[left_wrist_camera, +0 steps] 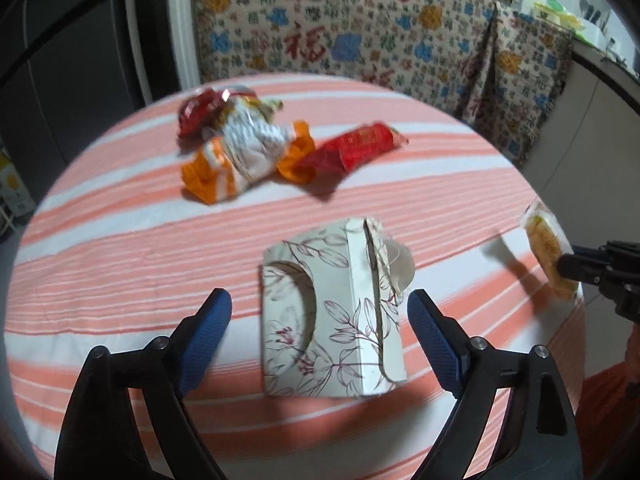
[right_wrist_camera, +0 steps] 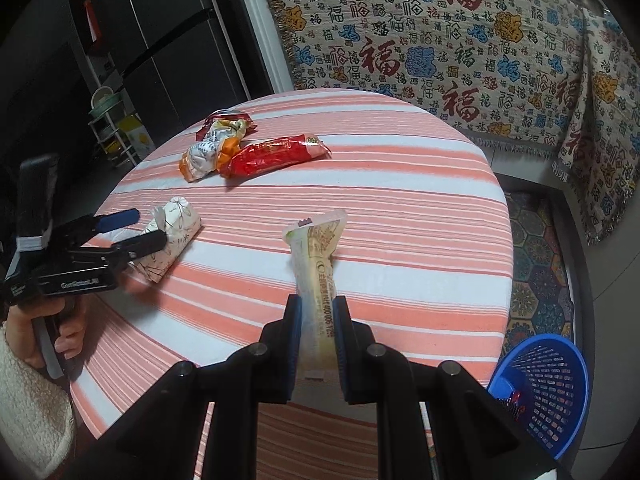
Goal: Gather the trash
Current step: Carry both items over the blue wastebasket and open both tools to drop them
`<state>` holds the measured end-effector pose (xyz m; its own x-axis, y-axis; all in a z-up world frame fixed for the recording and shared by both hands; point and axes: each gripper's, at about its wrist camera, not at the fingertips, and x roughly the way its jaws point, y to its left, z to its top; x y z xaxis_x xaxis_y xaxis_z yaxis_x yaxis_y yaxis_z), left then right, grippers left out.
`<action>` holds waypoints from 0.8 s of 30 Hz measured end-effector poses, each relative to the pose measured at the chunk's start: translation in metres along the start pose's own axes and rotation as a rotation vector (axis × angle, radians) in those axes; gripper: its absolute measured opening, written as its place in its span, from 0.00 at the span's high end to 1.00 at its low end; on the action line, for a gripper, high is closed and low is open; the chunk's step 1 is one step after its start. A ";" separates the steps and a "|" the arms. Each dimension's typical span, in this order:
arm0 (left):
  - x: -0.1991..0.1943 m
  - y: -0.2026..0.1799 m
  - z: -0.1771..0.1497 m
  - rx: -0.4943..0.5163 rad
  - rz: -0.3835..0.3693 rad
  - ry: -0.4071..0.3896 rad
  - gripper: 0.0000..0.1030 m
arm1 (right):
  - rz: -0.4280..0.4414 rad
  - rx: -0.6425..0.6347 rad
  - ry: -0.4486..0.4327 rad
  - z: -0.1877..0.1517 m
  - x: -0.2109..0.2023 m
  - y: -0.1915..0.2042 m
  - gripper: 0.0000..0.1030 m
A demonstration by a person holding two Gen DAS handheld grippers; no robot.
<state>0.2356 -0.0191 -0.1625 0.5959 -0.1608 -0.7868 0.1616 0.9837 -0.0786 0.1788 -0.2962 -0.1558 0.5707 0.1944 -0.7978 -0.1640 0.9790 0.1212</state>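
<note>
A torn floral paper box (left_wrist_camera: 332, 320) lies on the striped round table (left_wrist_camera: 100, 280), between the wide-apart blue pads of my left gripper (left_wrist_camera: 320, 312); neither pad touches it. From the right wrist view the same box (right_wrist_camera: 170, 236) sits by that gripper (right_wrist_camera: 136, 226). My right gripper (right_wrist_camera: 318, 320) is shut on a pale yellow snack wrapper (right_wrist_camera: 318, 264), held upright over the table's near edge; that wrapper (left_wrist_camera: 548, 252) shows at the right of the left wrist view. Farther back lie an orange-and-white crumpled wrapper (left_wrist_camera: 236, 156), a red wrapper (left_wrist_camera: 356, 148) and a dark red one (left_wrist_camera: 198, 110).
A blue mesh basket (right_wrist_camera: 548, 388) stands on the floor at the table's right. A patterned cloth (right_wrist_camera: 460, 48) covers furniture behind the table. A dark cabinet (right_wrist_camera: 160, 32) and a small rack (right_wrist_camera: 112, 128) stand at the left. A person's hand (right_wrist_camera: 66, 332) grips the left tool.
</note>
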 end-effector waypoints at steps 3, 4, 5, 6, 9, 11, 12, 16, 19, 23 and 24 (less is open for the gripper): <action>0.001 0.000 -0.001 -0.035 -0.043 -0.006 0.35 | -0.005 -0.001 0.001 -0.001 -0.001 0.000 0.84; -0.001 -0.001 -0.001 -0.042 -0.054 -0.018 0.35 | -0.008 0.004 -0.002 -0.002 -0.002 -0.001 0.84; -0.005 -0.005 0.001 -0.035 -0.058 -0.030 0.35 | -0.011 0.012 -0.009 -0.002 -0.005 -0.004 0.84; -0.009 -0.009 0.003 -0.026 -0.057 -0.040 0.36 | -0.013 0.019 -0.015 -0.002 -0.007 -0.006 0.84; -0.024 -0.030 0.011 0.010 -0.086 -0.072 0.36 | -0.017 0.069 -0.044 -0.003 -0.020 -0.021 0.84; -0.033 -0.051 0.018 0.038 -0.121 -0.084 0.36 | -0.022 0.110 -0.063 -0.004 -0.031 -0.036 0.84; -0.037 -0.061 0.021 0.051 -0.139 -0.090 0.35 | -0.029 0.128 -0.073 -0.005 -0.036 -0.043 0.84; -0.047 -0.113 0.034 0.101 -0.225 -0.101 0.35 | -0.090 0.196 -0.112 -0.009 -0.066 -0.077 0.84; -0.047 -0.157 0.041 0.141 -0.286 -0.102 0.35 | -0.156 0.241 -0.134 -0.017 -0.090 -0.107 0.84; -0.041 -0.224 0.048 0.199 -0.374 -0.091 0.35 | -0.244 0.303 -0.149 -0.034 -0.120 -0.148 0.84; -0.039 -0.239 0.048 0.212 -0.387 -0.089 0.35 | -0.274 0.320 -0.147 -0.040 -0.125 -0.160 0.84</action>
<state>0.2120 -0.2514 -0.0837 0.5235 -0.5293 -0.6676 0.5380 0.8130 -0.2227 0.1013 -0.4797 -0.0987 0.6706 -0.0907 -0.7363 0.2529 0.9610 0.1120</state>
